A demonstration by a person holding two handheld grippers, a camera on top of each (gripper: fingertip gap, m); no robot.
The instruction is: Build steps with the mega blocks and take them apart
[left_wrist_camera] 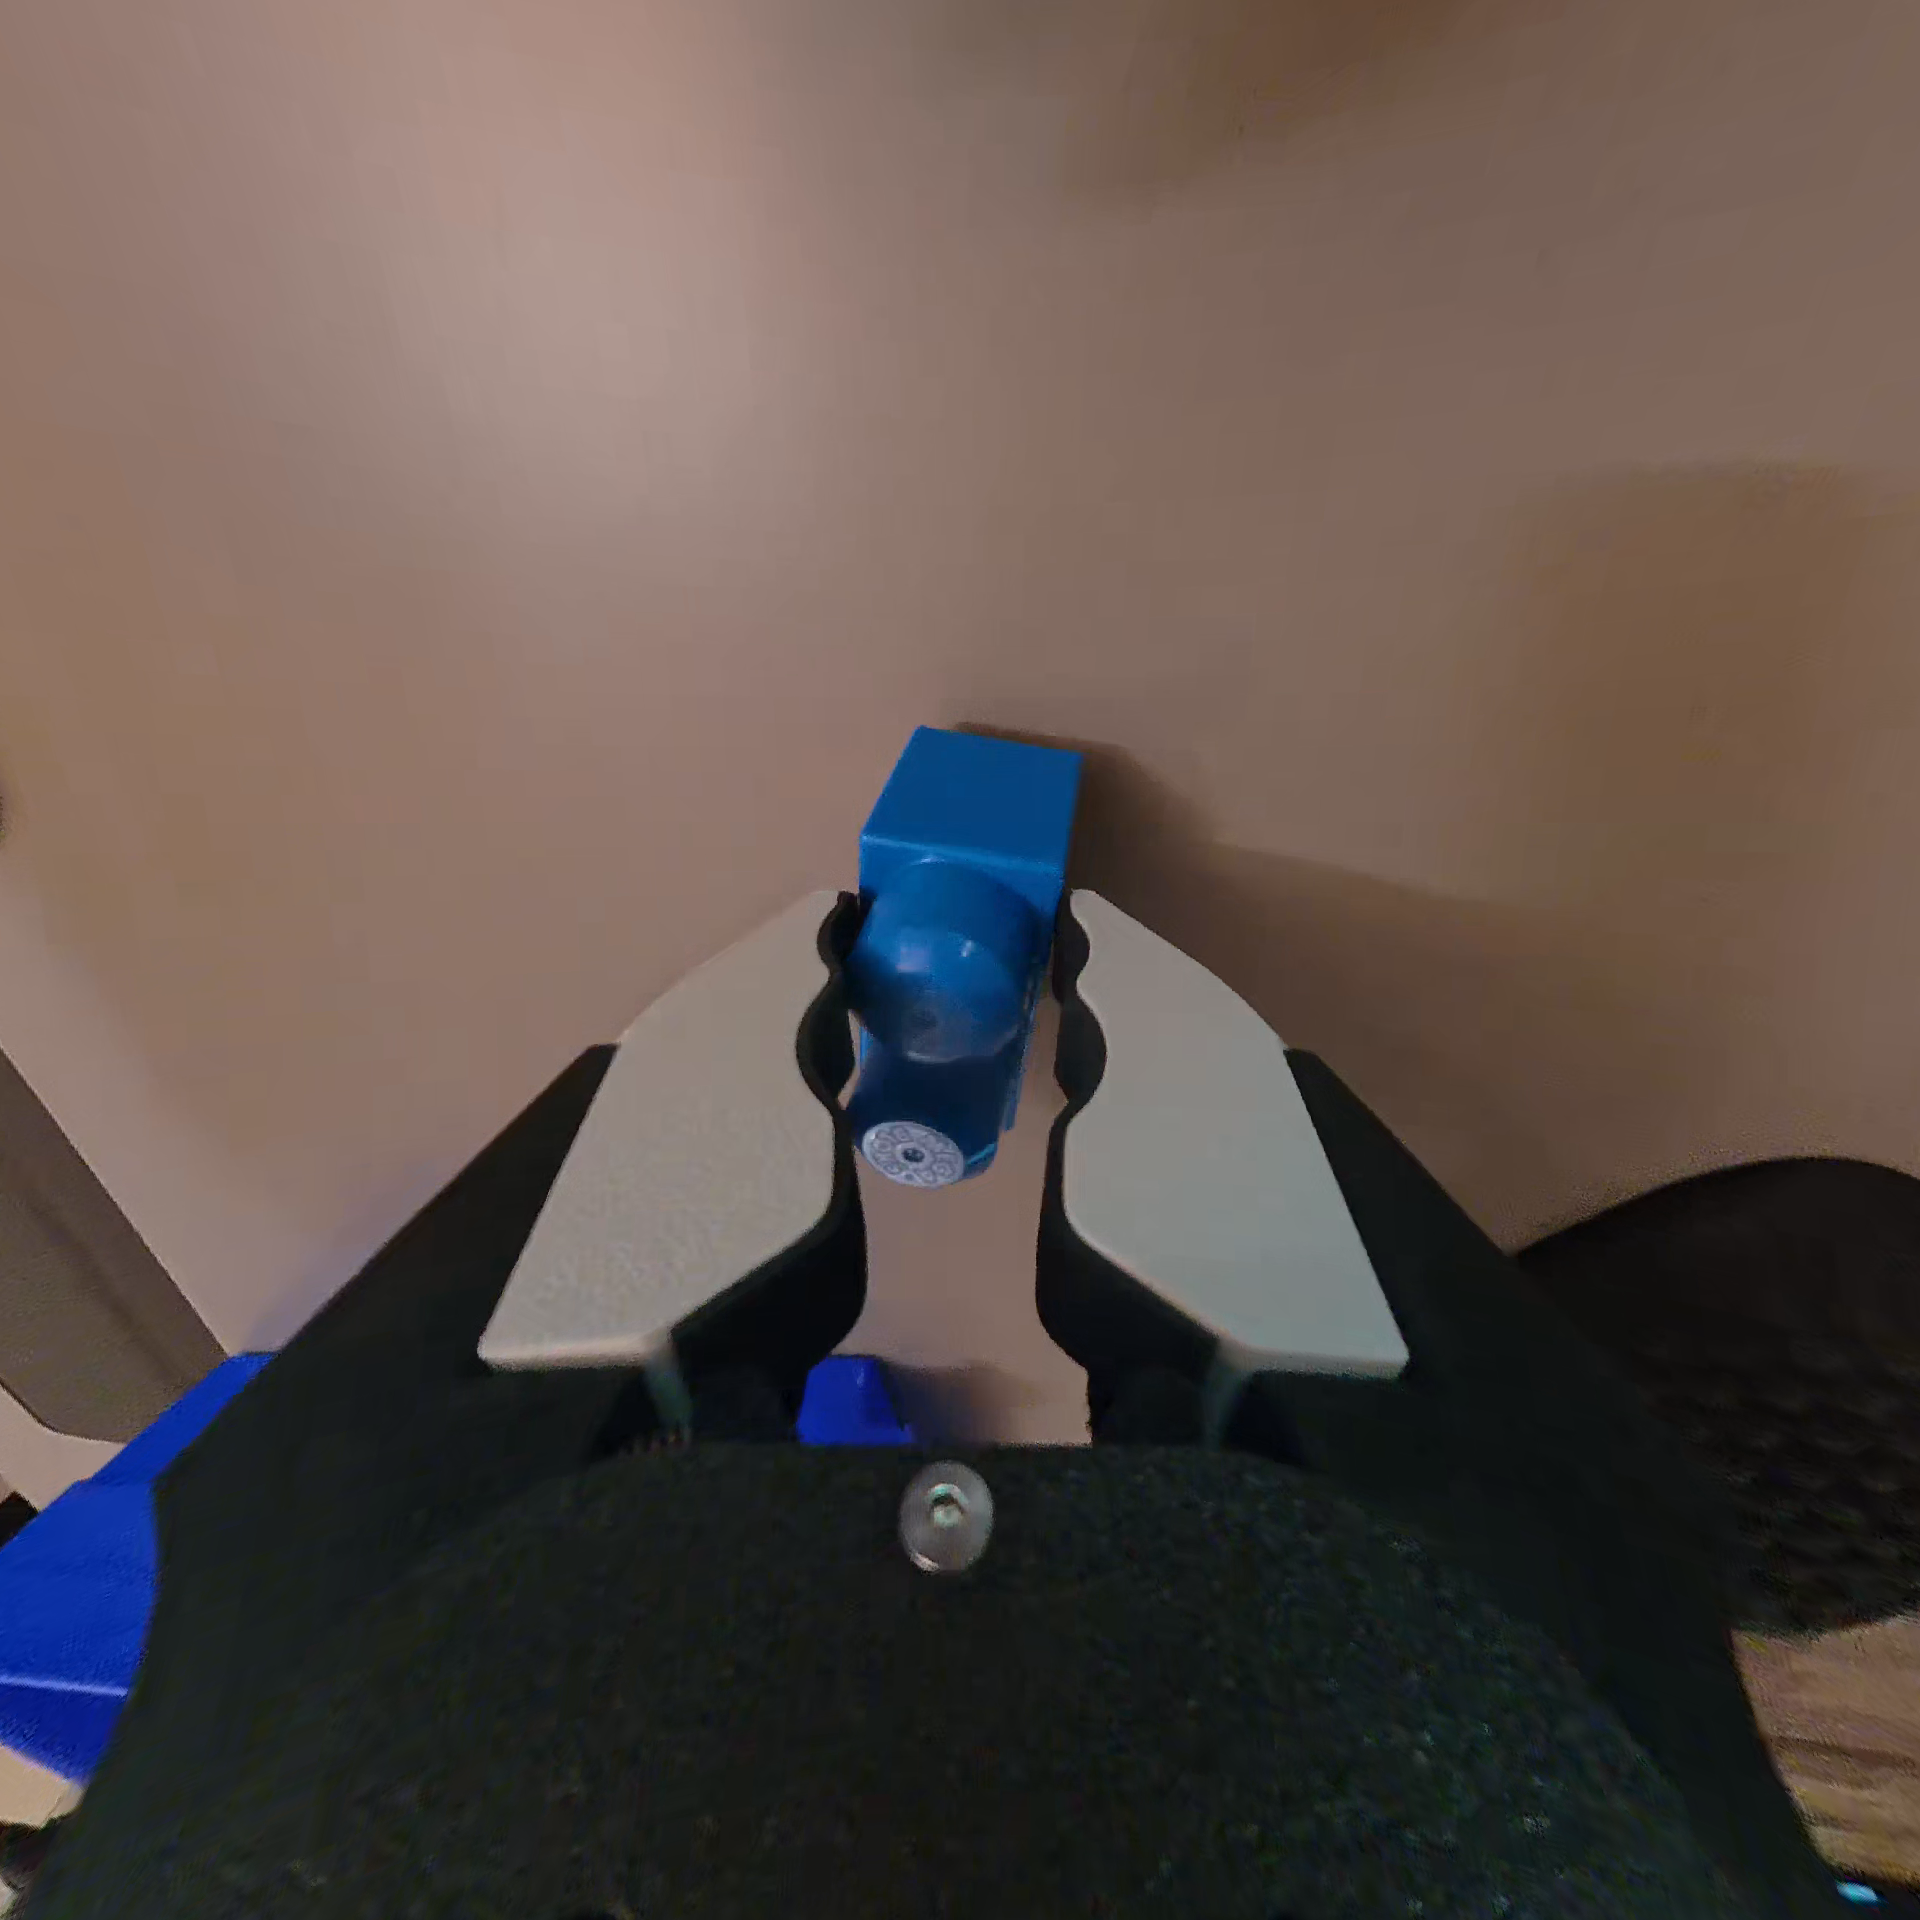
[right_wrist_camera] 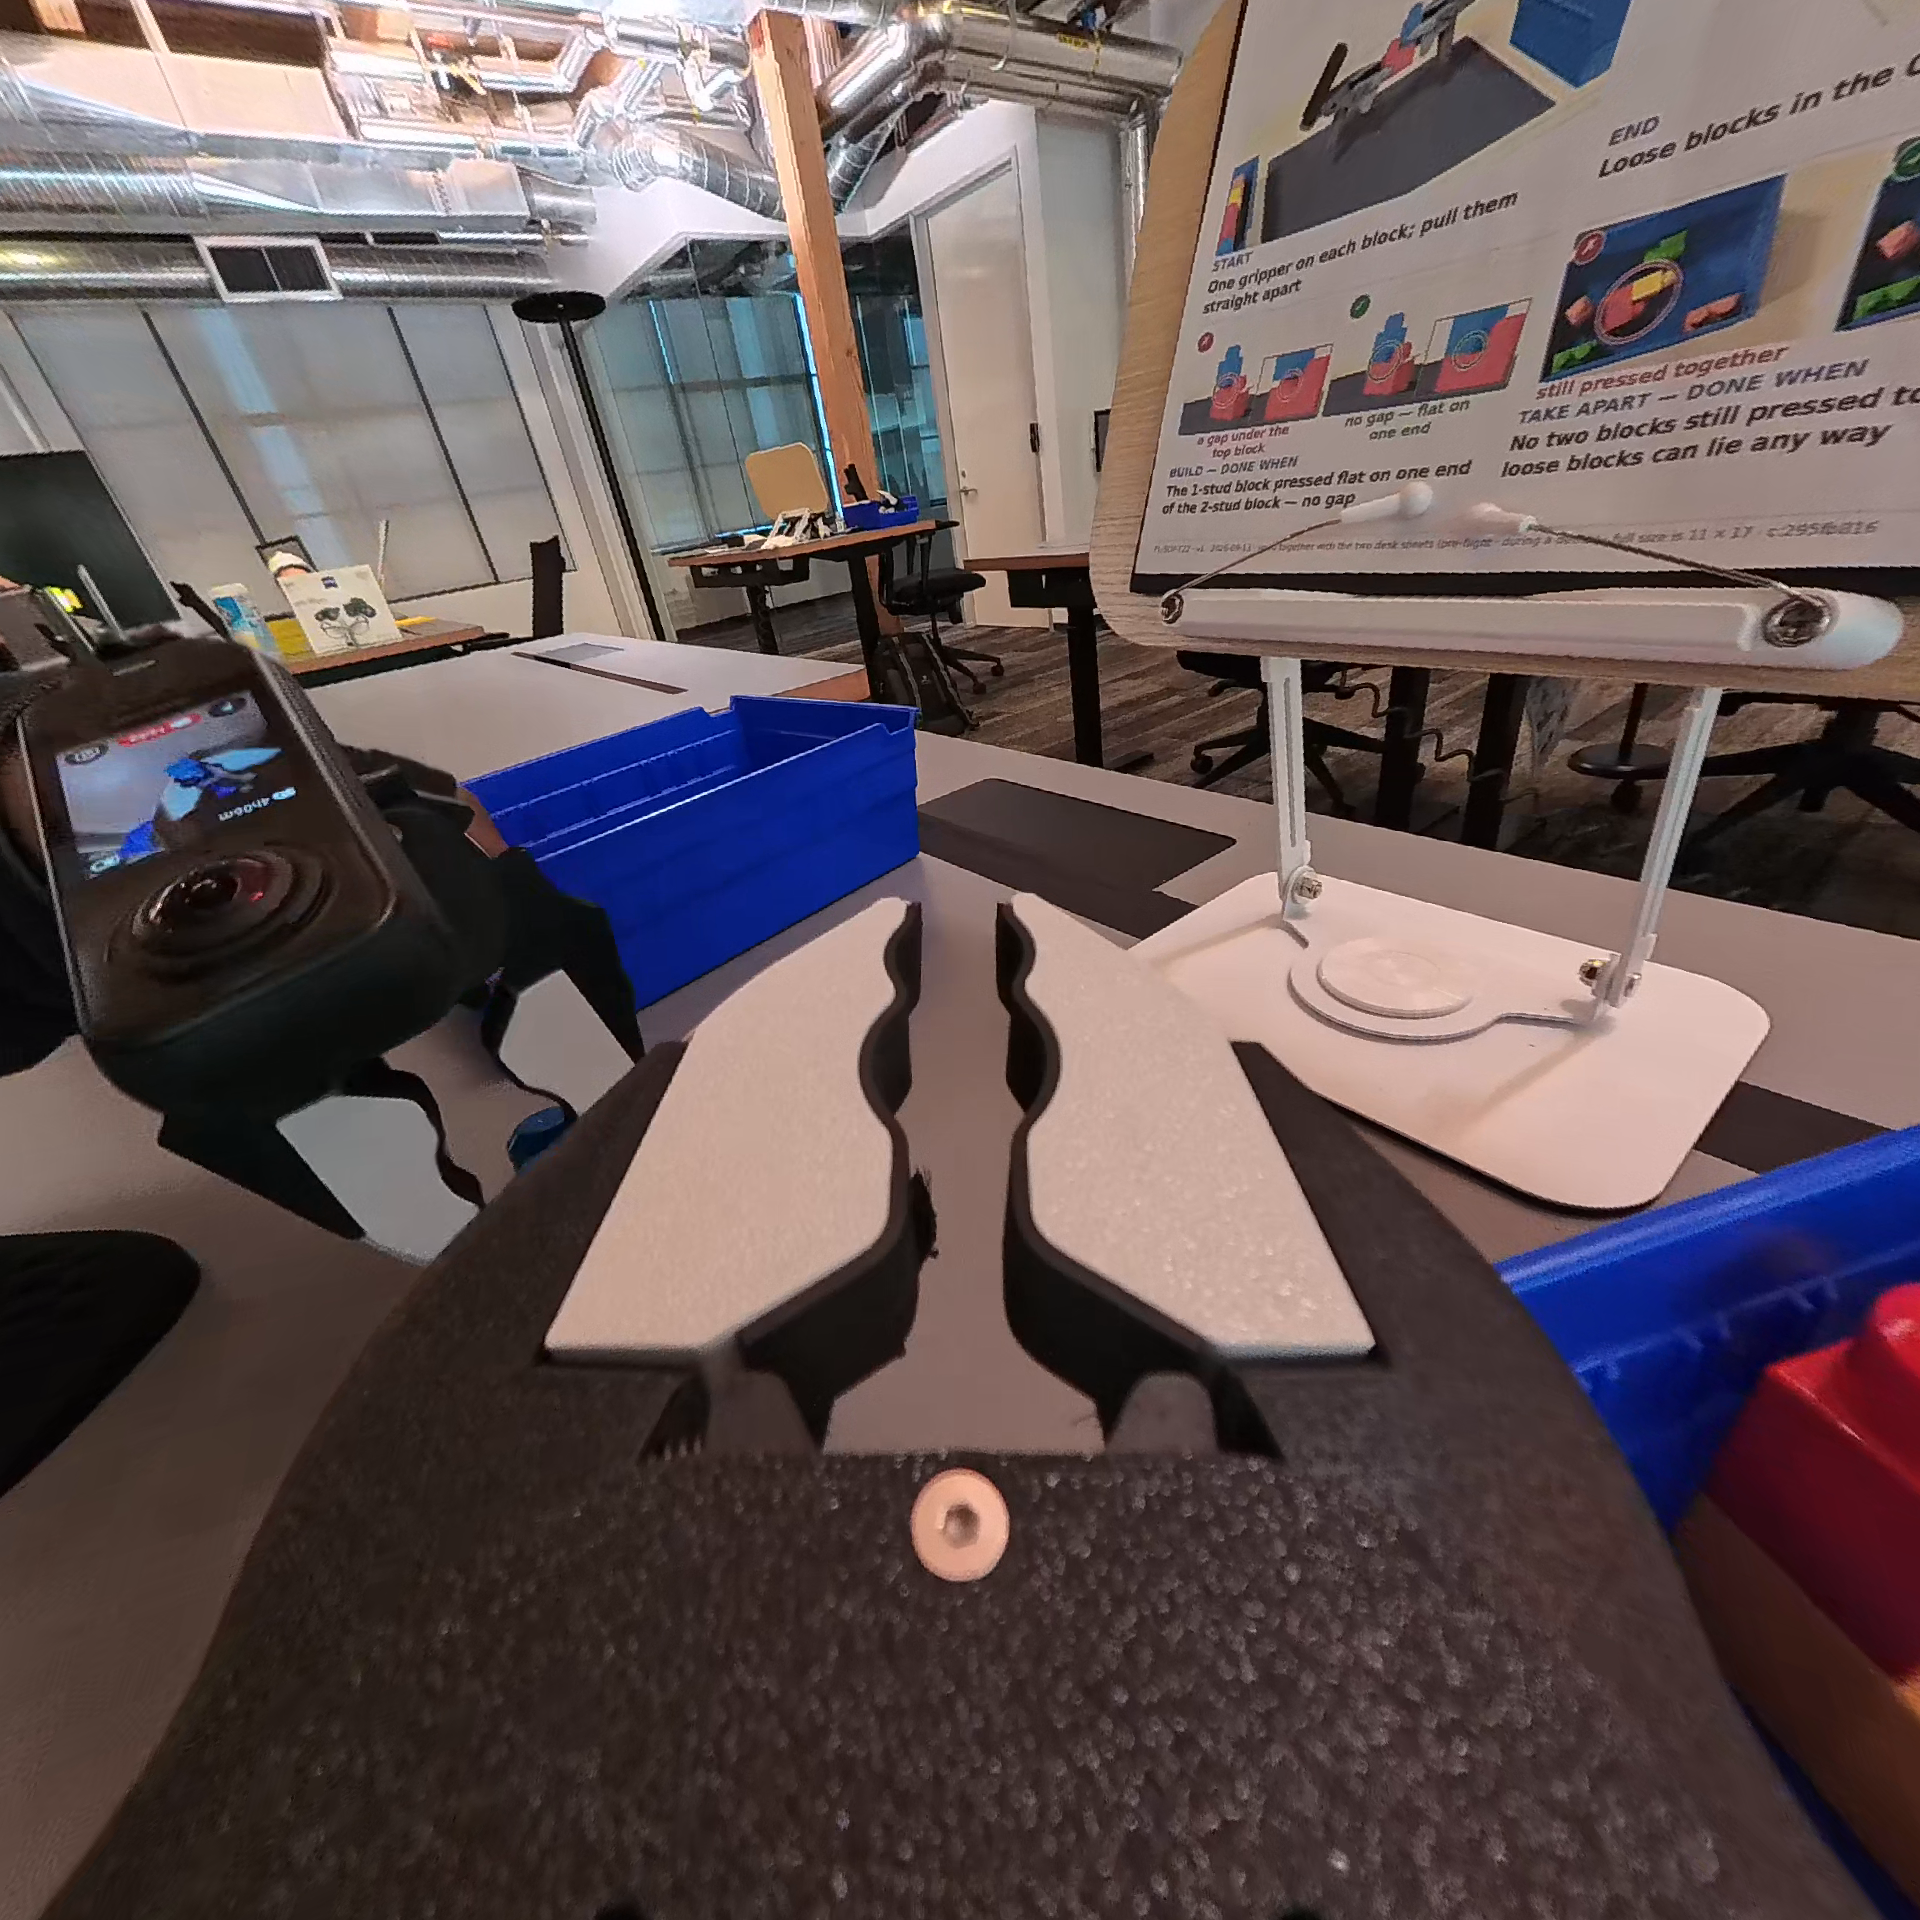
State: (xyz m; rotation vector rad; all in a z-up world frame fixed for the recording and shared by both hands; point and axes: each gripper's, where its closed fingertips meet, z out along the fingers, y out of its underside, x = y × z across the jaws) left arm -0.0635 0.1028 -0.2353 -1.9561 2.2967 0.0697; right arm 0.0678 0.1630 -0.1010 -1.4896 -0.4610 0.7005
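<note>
The left gripper (left_wrist_camera: 951, 935) pinches a blue mega block (left_wrist_camera: 961, 914) between its fingertips, just above a pale tabletop (left_wrist_camera: 520, 520), studs turned back toward the camera. In the right wrist view the same gripper (right_wrist_camera: 499, 1122) shows at far left with its camera, tips down near the table. Behind it stands an open blue bin (right_wrist_camera: 717, 821). The right gripper (right_wrist_camera: 958, 925) sits at the middle, its jaws a narrow gap apart with nothing between them. Right of it, a white stand (right_wrist_camera: 1455, 1039) carries an instruction sheet (right_wrist_camera: 1507, 312). At the far right edge another blue bin (right_wrist_camera: 1683, 1320) holds a red block (right_wrist_camera: 1829, 1455).
</note>
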